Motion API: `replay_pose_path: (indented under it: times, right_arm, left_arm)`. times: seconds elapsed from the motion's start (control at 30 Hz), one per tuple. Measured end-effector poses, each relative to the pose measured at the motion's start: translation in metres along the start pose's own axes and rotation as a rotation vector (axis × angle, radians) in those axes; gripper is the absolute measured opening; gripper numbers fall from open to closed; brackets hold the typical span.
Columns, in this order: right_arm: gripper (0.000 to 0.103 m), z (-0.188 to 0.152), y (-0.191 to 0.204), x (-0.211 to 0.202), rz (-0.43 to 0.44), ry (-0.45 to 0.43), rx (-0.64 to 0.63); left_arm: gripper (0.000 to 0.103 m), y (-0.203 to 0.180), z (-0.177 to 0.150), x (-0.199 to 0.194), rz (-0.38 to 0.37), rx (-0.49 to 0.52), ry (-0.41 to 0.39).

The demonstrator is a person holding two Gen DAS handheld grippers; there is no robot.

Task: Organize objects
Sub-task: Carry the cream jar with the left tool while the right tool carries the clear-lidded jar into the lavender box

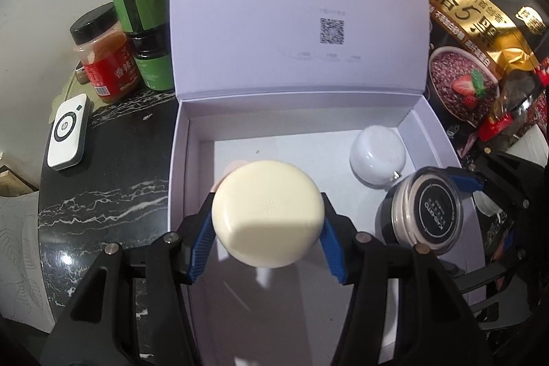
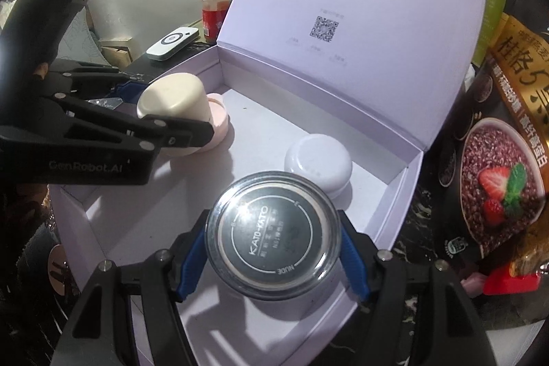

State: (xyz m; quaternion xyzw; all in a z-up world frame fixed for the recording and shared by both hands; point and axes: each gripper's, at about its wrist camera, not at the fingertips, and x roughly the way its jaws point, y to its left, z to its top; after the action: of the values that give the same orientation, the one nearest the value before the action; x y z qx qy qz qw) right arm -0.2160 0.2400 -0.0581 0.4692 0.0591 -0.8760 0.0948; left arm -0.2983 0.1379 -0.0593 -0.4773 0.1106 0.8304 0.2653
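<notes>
The left gripper (image 1: 267, 222) has its ribbed blue pads clamped on the sides of a smooth, matte cream jar (image 1: 268, 211), a rounded puck held above the floor of the open lilac box (image 1: 178, 160), with a pale pink jar (image 2: 218, 119) just beyond its jaws. The right gripper (image 2: 272, 249) is clamped on a glossy clear-walled powder jar (image 2: 272, 234) with a black printed face, also over the box. Ahead of those jaws a low white domed jar (image 2: 317, 162) rests on the box floor near the back wall, below the upright cardboard lid (image 2: 343, 23).
</notes>
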Motion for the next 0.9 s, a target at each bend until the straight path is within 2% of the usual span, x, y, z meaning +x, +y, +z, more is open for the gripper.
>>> replay_pose_path:
  times: [0.4,0.9]
  right_arm:
    - [0.069,0.006,0.001,0.010,0.017,0.022,-0.002]
    - [0.069,0.006,0.004,0.015,-0.003,0.041,-0.026]
  left_arm:
    - [0.053,0.009,0.005,0.006,-0.006,-0.011,0.003]
    - [0.053,0.012,0.006,0.007,0.004,0.003,-0.002]
